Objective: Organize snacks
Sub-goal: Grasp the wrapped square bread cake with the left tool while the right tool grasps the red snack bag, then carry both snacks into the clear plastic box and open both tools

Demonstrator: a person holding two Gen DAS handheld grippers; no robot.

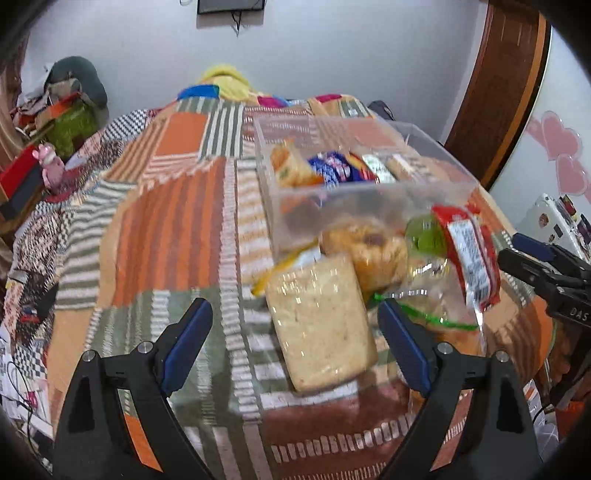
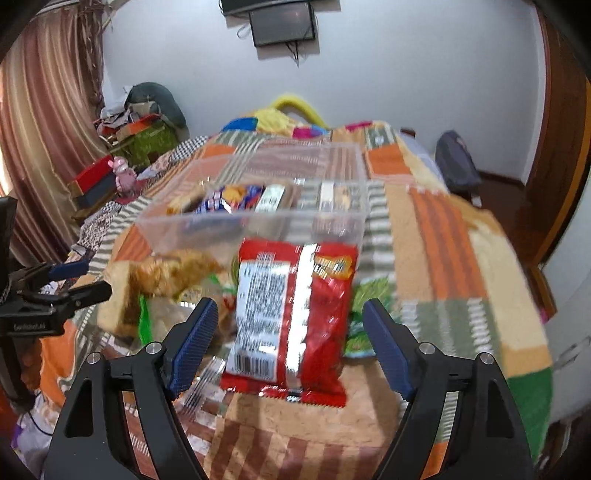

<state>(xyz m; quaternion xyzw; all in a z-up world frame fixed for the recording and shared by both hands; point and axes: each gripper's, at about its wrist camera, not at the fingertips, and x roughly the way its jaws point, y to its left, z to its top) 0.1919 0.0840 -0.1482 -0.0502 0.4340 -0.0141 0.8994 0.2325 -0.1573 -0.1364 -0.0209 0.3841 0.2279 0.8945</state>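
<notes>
Left wrist view angled down, close over the bread packet [image 1: 321, 325], right wrist view angled down over the red snack bag [image 2: 291, 325], both facing the clear bin [image 1: 369, 192] mid-bedspread [image 1: 166, 229], shared overlap.

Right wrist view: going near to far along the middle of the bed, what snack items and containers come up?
Right gripper, open → red snack packet → clear plastic bin with packets inside → yellow cloth at the far end.

A home bedroom: a bed [image 1: 166, 206] under an orange-and-green patchwork blanket, striped curtains [image 2: 44, 122] at the side, a small wall-mounted screen [image 2: 282, 22], a wooden door [image 1: 498, 88], and clutter of boxes and clothes [image 1: 62, 107] in the corner
</notes>
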